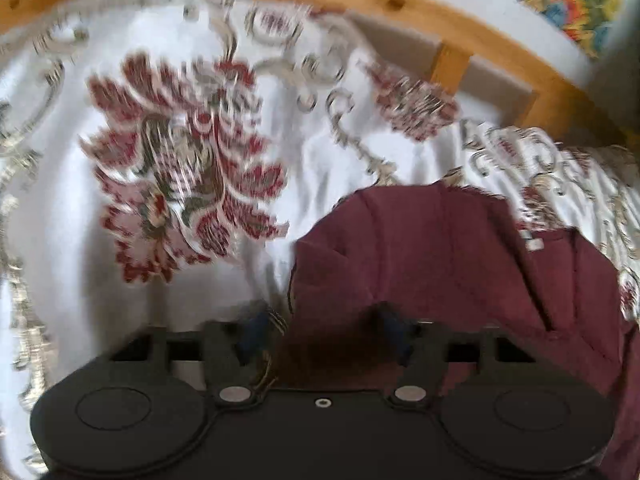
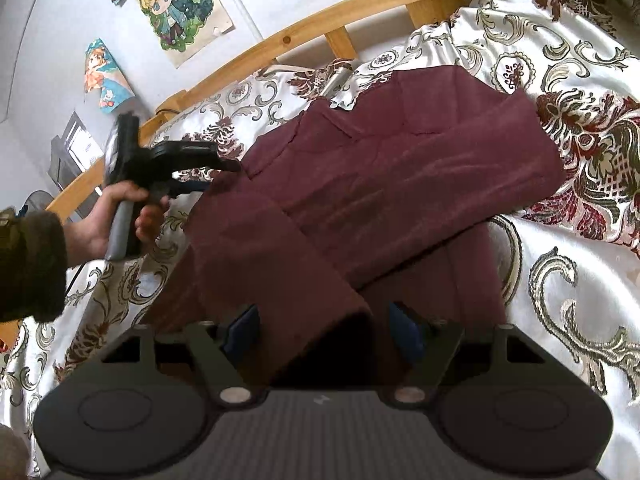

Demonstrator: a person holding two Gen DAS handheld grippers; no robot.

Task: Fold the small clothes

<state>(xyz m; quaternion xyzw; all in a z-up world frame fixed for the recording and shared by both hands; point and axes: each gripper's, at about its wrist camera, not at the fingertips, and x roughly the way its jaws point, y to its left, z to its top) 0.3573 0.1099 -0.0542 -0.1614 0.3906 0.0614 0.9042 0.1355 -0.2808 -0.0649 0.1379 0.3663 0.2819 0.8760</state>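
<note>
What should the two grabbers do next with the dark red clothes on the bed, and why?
Probably close the right gripper on the near edge of the maroon garment. Its fingers are spread with a folded edge between them. The garment is only partly folded on the floral bedspread, and the left gripper is open too, so nothing is gripped yet.

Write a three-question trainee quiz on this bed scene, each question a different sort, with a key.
1. True or false: the maroon garment lies on the floral bedspread.
2. Multiple choice: in the right wrist view, where is the left gripper? A) at the garment's far left edge B) resting on the wooden bed frame C) out of view
3. Fill in: the right gripper has its fingers apart, with a fold of ____ cloth between them.

Key: 1 true; 2 A; 3 maroon
</note>
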